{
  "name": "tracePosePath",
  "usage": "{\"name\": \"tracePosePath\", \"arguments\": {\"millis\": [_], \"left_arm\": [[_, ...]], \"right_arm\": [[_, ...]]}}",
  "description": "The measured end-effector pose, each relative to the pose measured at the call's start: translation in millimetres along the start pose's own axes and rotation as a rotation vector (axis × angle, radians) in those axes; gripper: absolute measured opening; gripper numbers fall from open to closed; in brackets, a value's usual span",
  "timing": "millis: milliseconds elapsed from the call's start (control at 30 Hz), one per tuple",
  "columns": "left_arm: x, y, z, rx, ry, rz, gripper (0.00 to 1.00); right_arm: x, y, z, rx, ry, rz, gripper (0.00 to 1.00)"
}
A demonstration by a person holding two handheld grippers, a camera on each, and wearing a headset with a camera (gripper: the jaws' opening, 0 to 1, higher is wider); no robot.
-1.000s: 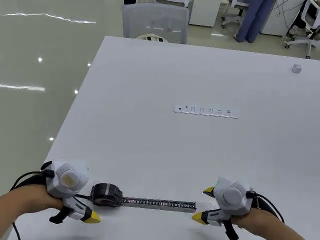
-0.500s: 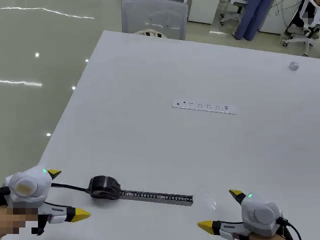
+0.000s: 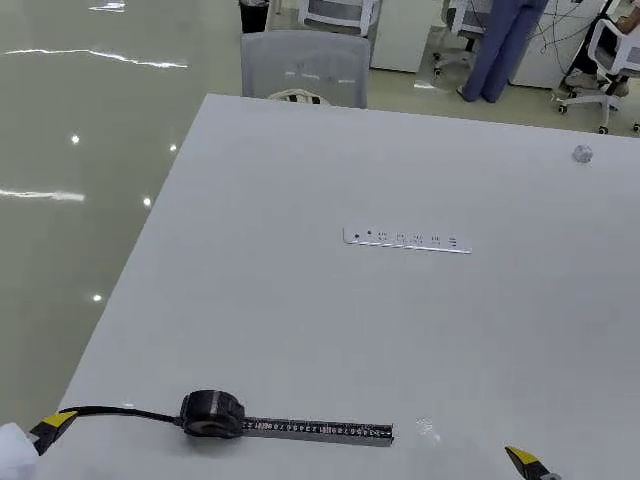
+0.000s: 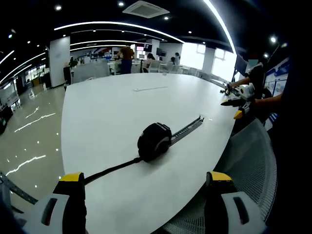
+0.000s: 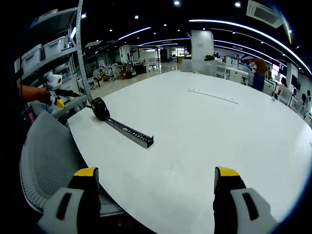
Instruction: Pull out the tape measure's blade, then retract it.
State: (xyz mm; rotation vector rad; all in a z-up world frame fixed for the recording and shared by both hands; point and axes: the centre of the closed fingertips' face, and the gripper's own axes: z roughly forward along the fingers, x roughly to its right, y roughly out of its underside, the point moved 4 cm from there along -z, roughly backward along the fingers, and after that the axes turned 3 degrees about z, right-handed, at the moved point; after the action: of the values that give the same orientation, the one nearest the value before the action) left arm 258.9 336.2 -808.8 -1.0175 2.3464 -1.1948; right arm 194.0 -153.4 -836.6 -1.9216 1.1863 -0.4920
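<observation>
**Item: tape measure [image 3: 212, 414], black round case.** It lies on the white desk [image 3: 300, 180], close to the near edge and left of centre. Nothing holds it.

**Blade [image 3: 320, 431]:** drawn out of the case and lying flat on the desk, running right, parallel to the near edge. Its hooked end rests free.

**Cord [image 3: 120, 411]:** black, trailing left from the case towards the desk's near left corner.

**Change:** a second ago one gripper stood against the case and the other at the blade's end. Both have since drawn back off the near edge, well apart from the tape measure. The case and blade lie as they did, and the blade shows the same length.

**Reading for the task:** the pull-out looks done. The blade did not run back on release, so it is probably locked or braked, and the retraction is still to do.

**Left gripper [image 4: 146, 178]:** beyond the near left corner, aimed along the cord at the case. Its jaws are spread wide with nothing between them.

**Right gripper [image 5: 158, 171]:** off the near edge to the right, facing across the desk with the blade's end ahead on its left. Its jaws are equally wide apart and unloaded.

**Also on the desk:** a flush power strip [image 3: 406, 241] near the middle. A grey chair [image 3: 303, 65] stands at the far edge.
</observation>
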Motion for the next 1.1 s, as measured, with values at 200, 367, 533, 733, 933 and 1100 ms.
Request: {"name": "tracePosePath", "arguments": {"millis": [200,367,533,733,933,1100], "left_arm": [[-8.3,1.8,-14.9,0.04,-0.021,0.022,1.0],[-9.5,2.6,-16.5,0.052,-0.02,0.034,1.0],[-10.3,14.3,-19.8,0.032,-0.025,0.02,1.0],[-11.8,18.9,-23.2,0.025,-0.035,0.012,1.0],[-14.9,18.3,-27.0,0.031,-0.051,0.009,1.0],[-10.9,18.7,-24.9,0.007,-0.05,0.012,1.0]], "right_arm": [[2.0,11.0,-20.4,-0.018,0.037,-0.041,1.0],[3.0,22.3,-42.2,-0.016,0.05,0.008,1.0],[2.9,31.1,-53.7,-0.046,0.056,-0.011,1.0],[6.1,32.4,-57.7,-0.041,0.082,-0.009,1.0],[1.1,33.0,-58.9,-0.02,0.076,0.014,1.0],[-3.7,38.0,-60.0,-0.025,0.08,0.007,1.0]]}}
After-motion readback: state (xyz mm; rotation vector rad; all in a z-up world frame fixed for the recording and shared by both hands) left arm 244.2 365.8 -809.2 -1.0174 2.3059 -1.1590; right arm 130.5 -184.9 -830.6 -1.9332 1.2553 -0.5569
